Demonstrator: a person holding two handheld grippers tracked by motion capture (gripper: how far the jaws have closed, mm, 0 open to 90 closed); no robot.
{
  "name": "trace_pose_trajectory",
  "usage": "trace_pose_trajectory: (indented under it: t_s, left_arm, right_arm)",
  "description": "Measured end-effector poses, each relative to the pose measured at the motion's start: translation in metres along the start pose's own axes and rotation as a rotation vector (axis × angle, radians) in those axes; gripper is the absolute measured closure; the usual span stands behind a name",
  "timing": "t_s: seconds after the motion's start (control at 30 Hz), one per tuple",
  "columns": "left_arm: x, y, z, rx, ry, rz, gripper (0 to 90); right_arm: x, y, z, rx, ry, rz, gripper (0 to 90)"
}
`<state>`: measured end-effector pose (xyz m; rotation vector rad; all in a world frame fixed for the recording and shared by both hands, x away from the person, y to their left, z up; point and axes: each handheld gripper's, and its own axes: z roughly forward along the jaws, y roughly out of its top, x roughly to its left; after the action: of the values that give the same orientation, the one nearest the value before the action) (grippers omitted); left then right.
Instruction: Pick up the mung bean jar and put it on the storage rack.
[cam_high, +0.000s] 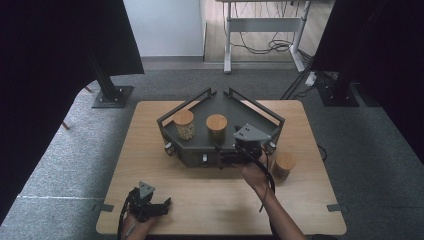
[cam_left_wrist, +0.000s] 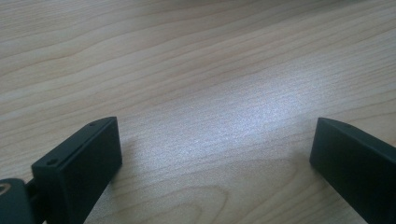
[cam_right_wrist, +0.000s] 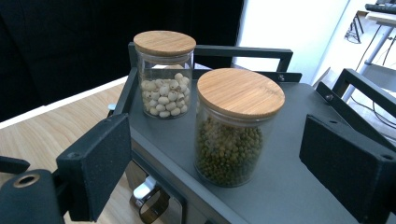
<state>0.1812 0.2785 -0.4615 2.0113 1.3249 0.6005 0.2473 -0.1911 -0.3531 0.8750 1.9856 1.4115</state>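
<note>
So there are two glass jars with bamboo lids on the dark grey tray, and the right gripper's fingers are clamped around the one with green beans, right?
Not quite. The right gripper is open: in the right gripper view its fingers stand clear on either side of the glass jar of green beans. The glass jar of pale beans and it do sit on the dark grey tray.

Beyond your work, you have the wooden table (cam_high: 165, 200) standing on grey carpet (cam_high: 60, 170); 1 wood-lidded jar (cam_high: 283, 166) stands alone on the tabletop, just right of the tray; a black stand base (cam_high: 112, 96) sits past the far-left corner; a white desk frame (cam_high: 265, 30) with loose cables (cam_high: 272, 47) stands behind.
</note>
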Motion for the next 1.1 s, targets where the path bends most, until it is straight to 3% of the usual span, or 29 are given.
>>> trace_pose_trajectory:
  t_s: [0.73, 1.1]
  left_arm:
    - [0.000, 0.000, 0.000, 0.000, 0.000, 0.000, 1.9]
    - [0.000, 0.000, 0.000, 0.000, 0.000, 0.000, 1.9]
  right_arm:
    - [-0.002, -0.019, -0.027, 0.007, -0.009, 0.010, 9.1]
    - [0.003, -0.029, -0.041, 0.011, -0.028, -0.019, 9.3]
